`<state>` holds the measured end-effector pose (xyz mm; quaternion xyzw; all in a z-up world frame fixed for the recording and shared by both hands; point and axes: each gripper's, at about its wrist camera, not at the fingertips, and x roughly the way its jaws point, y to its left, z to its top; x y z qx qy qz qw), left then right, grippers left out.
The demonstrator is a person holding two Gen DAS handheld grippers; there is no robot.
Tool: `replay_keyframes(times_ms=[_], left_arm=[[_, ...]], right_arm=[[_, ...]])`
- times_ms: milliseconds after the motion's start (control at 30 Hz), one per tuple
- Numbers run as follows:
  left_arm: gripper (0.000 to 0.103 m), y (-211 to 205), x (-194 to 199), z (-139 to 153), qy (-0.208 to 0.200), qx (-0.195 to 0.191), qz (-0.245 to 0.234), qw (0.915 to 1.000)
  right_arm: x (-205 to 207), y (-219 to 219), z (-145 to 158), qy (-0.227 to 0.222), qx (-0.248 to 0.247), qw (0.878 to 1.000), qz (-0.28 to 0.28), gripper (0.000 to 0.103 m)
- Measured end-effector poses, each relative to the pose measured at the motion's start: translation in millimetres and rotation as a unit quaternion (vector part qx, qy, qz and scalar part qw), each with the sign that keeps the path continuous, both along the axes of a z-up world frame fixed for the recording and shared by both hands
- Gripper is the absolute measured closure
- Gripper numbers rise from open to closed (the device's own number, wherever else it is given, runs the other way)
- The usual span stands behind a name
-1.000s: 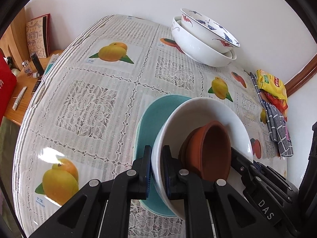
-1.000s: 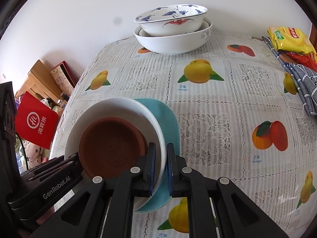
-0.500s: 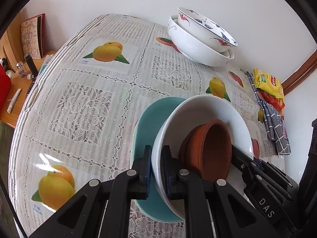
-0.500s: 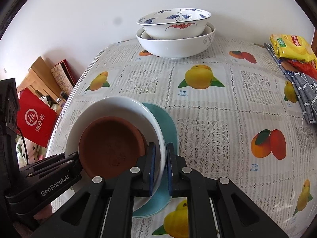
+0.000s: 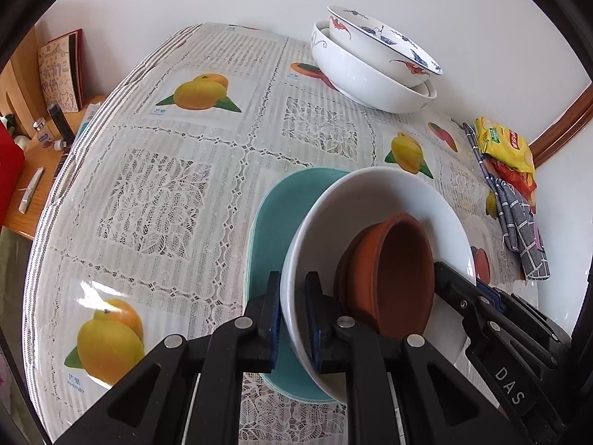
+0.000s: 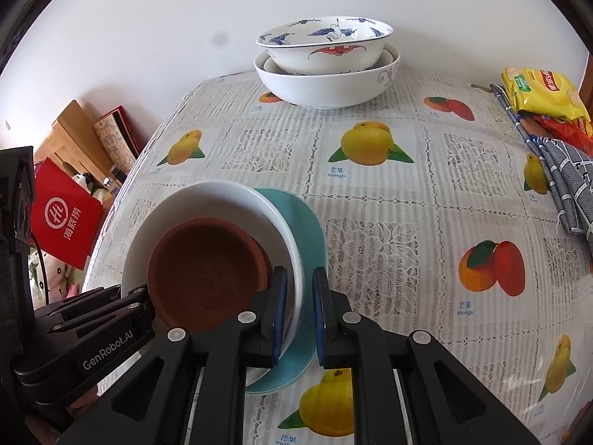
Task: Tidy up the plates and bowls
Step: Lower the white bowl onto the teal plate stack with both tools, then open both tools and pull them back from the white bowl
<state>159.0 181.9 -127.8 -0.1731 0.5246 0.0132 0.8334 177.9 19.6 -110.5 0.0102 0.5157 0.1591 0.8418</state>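
1. Both grippers are clamped on the rim of the white bowl (image 5: 374, 200), one at each side; the left gripper (image 5: 292, 319) has one pad inside the rim and one outside, and the right gripper (image 6: 299, 307) pinches the opposite edge the same way, jaws narrow with only the bowl wall between them.

2. A terracotta dish (image 6: 207, 270) sits nested inside the white bowl; a second brown rim seems to show behind it in the left view, though I cannot say for sure whether that makes two dishes.

3. The white bowl lies over a teal plate (image 5: 281, 222) on the fruit-print tablecloth (image 6: 389, 193); whether it is resting on the plate or held just above it, I cannot tell.

4. At the far end of the table, well apart, a painted bowl (image 6: 326, 46) is already nested in a large white bowl (image 6: 326, 85); snack packets (image 6: 541, 92) and a checked cloth (image 6: 570, 181) lie off to the right edge.

5. To my eye the step in hand is a two-handed carry or placement of the nested set; stacking looks well along.

6. The next move calls for keeping both grips level so the loose terracotta dish does not slide; if the set is to stay on the teal plate, settle it centred before either side lets go.
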Motion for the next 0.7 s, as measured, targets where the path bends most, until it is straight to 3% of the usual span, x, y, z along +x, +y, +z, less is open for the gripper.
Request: replay_keyframes(times_ms=[133,267,500,700], left_arm=[[0.089,-1.3,-5.0,4.2,-0.003,0.004,0.0,1.0],[0.075,-1.0,-10.9,16.6,-0.02,0.02,0.002,0.9996],[0.073,-3.3,-25.0,27.6,-0.025,0.028,0.006,0.9993],[0.065,-14.9,-47.3,42.3,-0.04,0.035,0.011,0.9985]], right_arm=[[-4.4,-4.0,3.7,-0.006,-0.001,1.0,-0.002,0.086],[-8.5,-8.1,7.1,-0.009,0.002,1.0,-0.002,0.084],[-21.9,-17.1,15.1,-0.019,0.007,1.0,-0.005,0.074],[-45.1,-33.1,30.2,-0.034,0.012,0.999,-0.002,0.074]])
